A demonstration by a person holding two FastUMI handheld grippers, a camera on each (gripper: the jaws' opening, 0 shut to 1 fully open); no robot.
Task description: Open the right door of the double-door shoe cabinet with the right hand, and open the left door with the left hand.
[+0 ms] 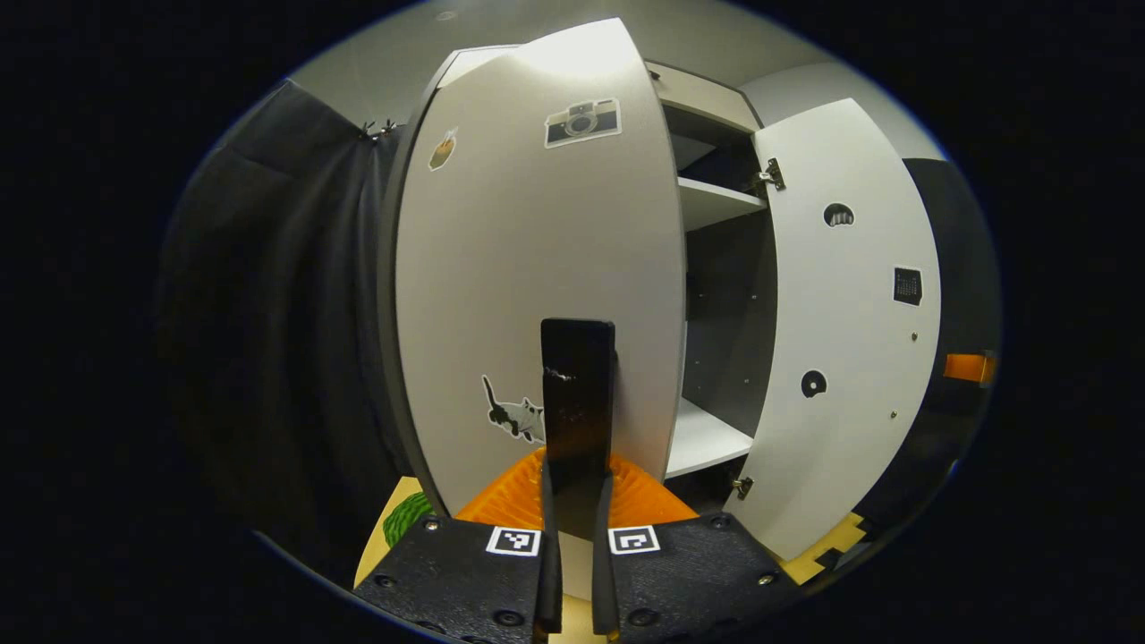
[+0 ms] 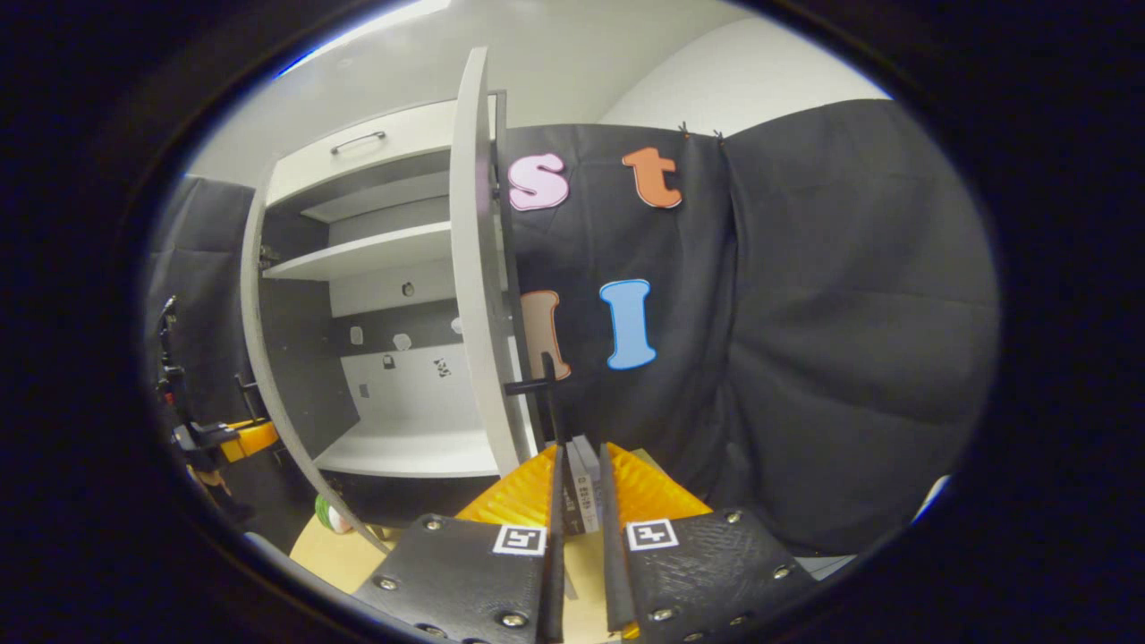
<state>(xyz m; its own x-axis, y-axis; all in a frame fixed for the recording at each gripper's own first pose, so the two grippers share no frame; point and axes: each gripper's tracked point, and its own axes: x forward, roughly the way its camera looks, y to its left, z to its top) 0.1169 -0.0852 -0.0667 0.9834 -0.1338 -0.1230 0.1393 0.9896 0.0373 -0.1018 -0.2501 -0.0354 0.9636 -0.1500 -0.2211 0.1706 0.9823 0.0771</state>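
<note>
In the left gripper view, the left gripper (image 1: 577, 501) is closed on the dark handle (image 1: 578, 402) of the left door (image 1: 537, 268). Both fingers are pressed on the handle's sides. The left door is swung well out from the cabinet (image 1: 707, 98). A camera sticker (image 1: 582, 122) is stuck near the top of this door, a small sticker (image 1: 443, 148) sits near its top hinge side, and a cat sticker (image 1: 514, 416) is stuck just beside the handle. Past the free edge of the left door, the inside of the cabinet is seen, with an upper shelf (image 1: 716, 201) and a lower shelf (image 1: 707, 438). The right door (image 1: 841, 340) is also wide open, on the far side of the cabinet from the left door. Its inner face is seen, with a hinge (image 1: 771, 174) near its top.

In the right gripper view, the right gripper (image 2: 580, 501) is closed on the edge of the right door (image 2: 479, 295), low on the door, just below its handle (image 2: 537, 386). The door is seen edge-on and stands open. On the other side of this door the open cabinet (image 2: 358, 152) is seen, with white shelves (image 2: 376, 252) inside. Next to the cabinet, the left gripper (image 2: 210, 438) is seen far off. From here it cannot be told if that one is closed.
</note>
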